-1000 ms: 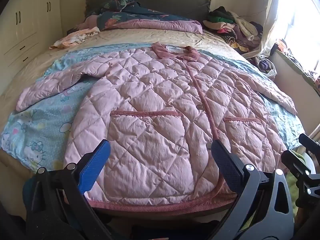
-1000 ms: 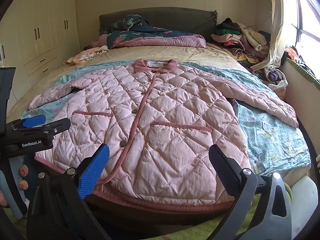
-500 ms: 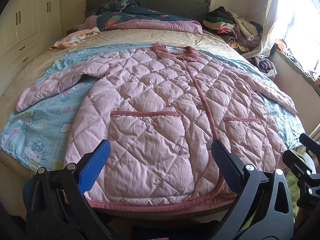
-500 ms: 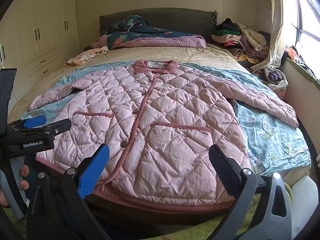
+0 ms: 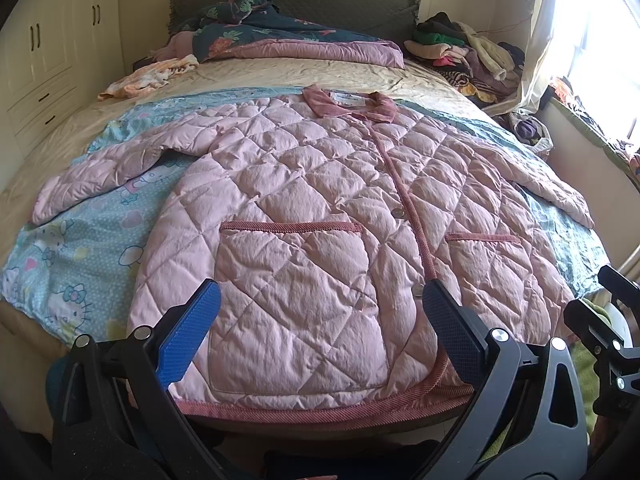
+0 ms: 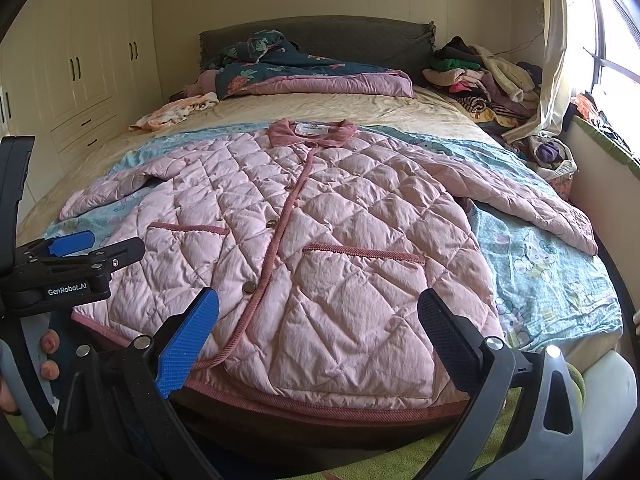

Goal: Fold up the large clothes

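Bedroom scene: bed [image 5: 280, 80] with beige sheet, dark headboard [image 6: 320, 36] at the far end, cream wardrobe [image 6: 92, 60] along one wall, bright window [image 6: 612, 60] on the opposite side. Blue cartoon-print blanket [image 5: 60, 264] spread across the near half of the bed.

Pink quilted jacket [image 5: 320, 200] lies flat on the blanket, front up, buttoned, collar [image 6: 308, 132] toward the headboard, hem at the near edge of the bed. Both sleeves spread outward to the sides. Two patch pockets with darker pink trim face up.

Left gripper [image 5: 320, 328] hovers just short of the hem, jaws spread wide, nothing between them (blue pad on one finger, dark pad on the other). Right gripper [image 6: 318, 328] likewise released, jaws wide apart, over the hem on the jacket's other half. No contact with fabric from either tool.

Background: folded floral quilt [image 6: 296, 72] near the headboard; pile of mixed clothes [image 6: 480, 76] in the far corner by the window; small orange-patterned cloth [image 5: 148, 78] on the sheet.
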A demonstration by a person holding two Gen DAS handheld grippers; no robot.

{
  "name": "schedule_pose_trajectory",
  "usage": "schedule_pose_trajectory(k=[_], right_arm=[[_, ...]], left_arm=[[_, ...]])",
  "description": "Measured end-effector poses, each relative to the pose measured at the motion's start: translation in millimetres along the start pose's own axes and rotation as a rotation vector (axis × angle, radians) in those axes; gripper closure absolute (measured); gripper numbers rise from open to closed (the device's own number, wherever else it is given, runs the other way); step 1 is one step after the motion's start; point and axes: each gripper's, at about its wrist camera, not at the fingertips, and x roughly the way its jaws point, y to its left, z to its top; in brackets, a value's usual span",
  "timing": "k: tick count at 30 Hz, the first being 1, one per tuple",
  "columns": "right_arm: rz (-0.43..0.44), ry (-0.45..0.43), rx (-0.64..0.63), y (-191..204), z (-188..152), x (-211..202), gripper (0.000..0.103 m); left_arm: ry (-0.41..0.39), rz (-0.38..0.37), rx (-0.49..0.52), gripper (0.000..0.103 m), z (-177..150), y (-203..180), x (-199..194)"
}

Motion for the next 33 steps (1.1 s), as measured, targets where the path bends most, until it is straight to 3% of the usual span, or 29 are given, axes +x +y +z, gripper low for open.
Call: schedule_pose_trajectory(k=[33], right_arm=[[0.01, 0.024, 0.006, -0.5, 3.1, 8.9, 0.004]], left_arm=[[0.012, 0.011, -0.005, 0.008, 2.6, 0.6, 8.6]])
